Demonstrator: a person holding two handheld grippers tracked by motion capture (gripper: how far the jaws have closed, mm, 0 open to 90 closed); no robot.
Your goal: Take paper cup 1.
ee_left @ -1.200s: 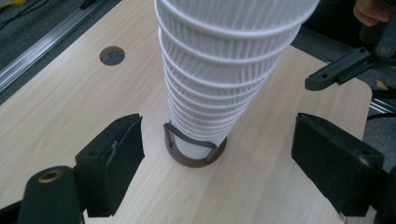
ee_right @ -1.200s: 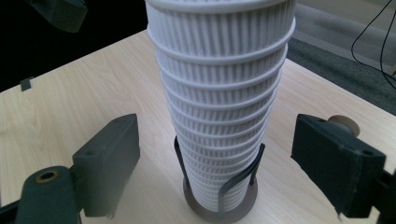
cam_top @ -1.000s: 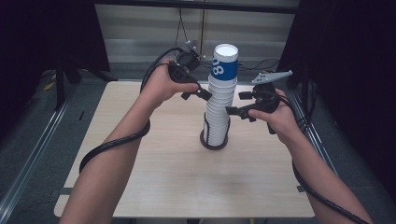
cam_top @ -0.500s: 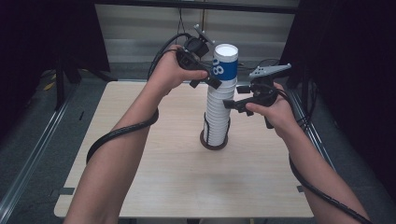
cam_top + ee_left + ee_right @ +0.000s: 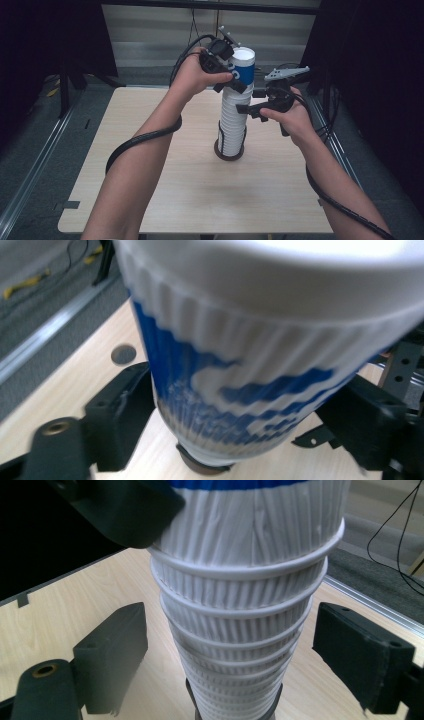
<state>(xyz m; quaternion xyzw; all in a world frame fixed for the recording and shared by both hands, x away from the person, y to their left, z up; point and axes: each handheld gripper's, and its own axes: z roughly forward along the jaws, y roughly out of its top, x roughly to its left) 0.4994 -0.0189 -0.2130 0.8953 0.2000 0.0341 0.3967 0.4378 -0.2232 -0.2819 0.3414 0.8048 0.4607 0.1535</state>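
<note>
Tall stack of white ribbed cups (image 5: 233, 120) stands upright at worktop (image 5: 165, 180) centre, foot in a dark ring base (image 5: 229, 151). Blue-printed top cup (image 5: 242, 67) caps it. Left gripper (image 5: 226, 82) comes in from 10 o'clock with fingers straddling the top cup, likely to lift it off; right gripper (image 5: 248, 107) at 3 o'clock brackets the stack lower down, probably to steady it.

Left gripper view: fingers (image 5: 120, 415) flank the blue cup, seemingly touching, clamp unclear. Right gripper view: fingers (image 5: 112, 652) apart, clear gaps either side of the stack; nested rims countable, blurred from above.
</note>
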